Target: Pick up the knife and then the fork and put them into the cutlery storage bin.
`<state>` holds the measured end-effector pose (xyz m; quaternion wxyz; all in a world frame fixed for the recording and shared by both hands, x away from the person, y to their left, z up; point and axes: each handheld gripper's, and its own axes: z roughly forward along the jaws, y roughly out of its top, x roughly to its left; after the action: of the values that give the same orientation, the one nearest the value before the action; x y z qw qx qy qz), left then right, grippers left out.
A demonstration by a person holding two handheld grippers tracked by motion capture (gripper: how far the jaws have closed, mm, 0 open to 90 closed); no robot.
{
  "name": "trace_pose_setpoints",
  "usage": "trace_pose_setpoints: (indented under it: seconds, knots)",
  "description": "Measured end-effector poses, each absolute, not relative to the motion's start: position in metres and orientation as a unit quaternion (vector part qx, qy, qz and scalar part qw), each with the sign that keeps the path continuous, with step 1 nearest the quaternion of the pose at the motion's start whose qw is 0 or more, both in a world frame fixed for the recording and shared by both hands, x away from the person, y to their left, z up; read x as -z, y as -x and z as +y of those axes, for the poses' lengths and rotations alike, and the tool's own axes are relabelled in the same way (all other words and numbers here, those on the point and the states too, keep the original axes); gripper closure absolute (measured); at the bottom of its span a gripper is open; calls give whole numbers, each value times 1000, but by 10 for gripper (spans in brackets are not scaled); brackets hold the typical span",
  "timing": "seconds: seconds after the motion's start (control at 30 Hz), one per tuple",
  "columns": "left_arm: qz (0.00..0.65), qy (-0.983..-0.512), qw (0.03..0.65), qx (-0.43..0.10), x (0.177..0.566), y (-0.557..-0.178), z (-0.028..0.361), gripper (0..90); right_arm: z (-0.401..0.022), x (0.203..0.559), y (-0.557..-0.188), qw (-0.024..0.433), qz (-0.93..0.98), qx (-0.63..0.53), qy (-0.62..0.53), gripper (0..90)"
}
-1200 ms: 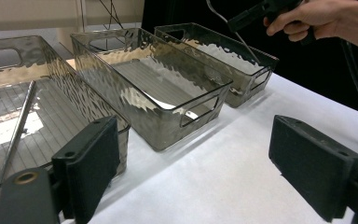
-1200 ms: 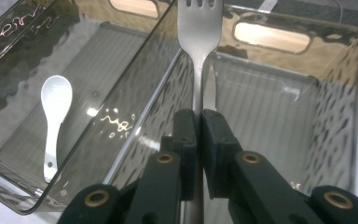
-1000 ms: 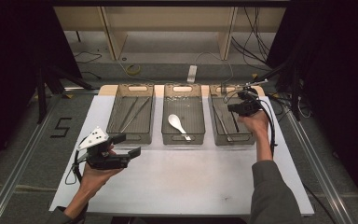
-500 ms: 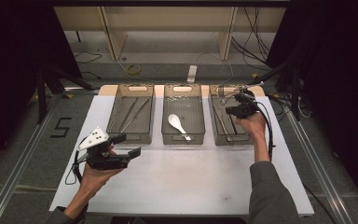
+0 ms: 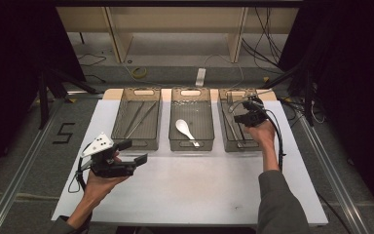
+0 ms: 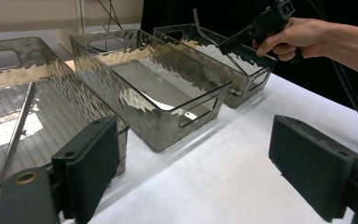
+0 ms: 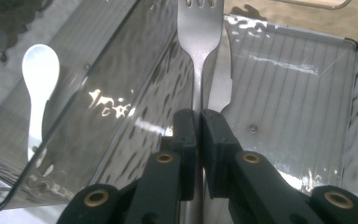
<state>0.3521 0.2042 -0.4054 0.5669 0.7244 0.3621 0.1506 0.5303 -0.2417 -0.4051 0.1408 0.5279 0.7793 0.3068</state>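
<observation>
Right gripper (image 7: pixel 198 140) held over the right bin (image 5: pixel 226 141), jaws clamped narrow on the handle of a metal fork (image 7: pixel 198 28), tines pointing to the far side, fork lifted above the bin floor; seen in the high view as right gripper (image 5: pixel 247 114) with the fork (image 5: pixel 260 92) slanting up over the bin's far end. Inside the same bin, a knife (image 7: pixel 223 79) lying flat just beside and below the fork

Left gripper (image 5: pixel 131 152) resting low over the near left of the white tabletop (image 5: pixel 199 190), jaws standing wide apart with nothing between them, pointed toward the bins; in the left gripper view, left gripper (image 6: pixel 205 168) facing the near wall of the middle bin (image 6: pixel 168 135)

Three dark transparent bins in a row at the far side of the tabletop. Left bin (image 5: pixel 121 139) holding long thin metal utensils (image 5: pixel 139 117), kind too hard to tell. Middle bin (image 5: pixel 173 144) holding a white spoon (image 5: pixel 185 130), bowl toward the far left. White spoon (image 7: pixel 39 84) also visible through the bin walls in the right gripper view

Well apart: the two hands, left near, right far
</observation>
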Motion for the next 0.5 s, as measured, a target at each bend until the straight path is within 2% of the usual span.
trace_pose_setpoints:
  seconds: [0.33, 0.4, 0.5]
  knots:
    - [362, -725, 566, -150, 406, -352, 204, 157, -242, 413, -531, 131, 775, -299, -541, 832]
    - [362, -725, 566, -150, 406, -352, 204, 157, -242, 413, -531, 130, 774, -303, -541, 767]
    - [363, -725, 566, -150, 406, -353, 204, 157, -240, 410, -530, 129, 773, -307, -541, 739]
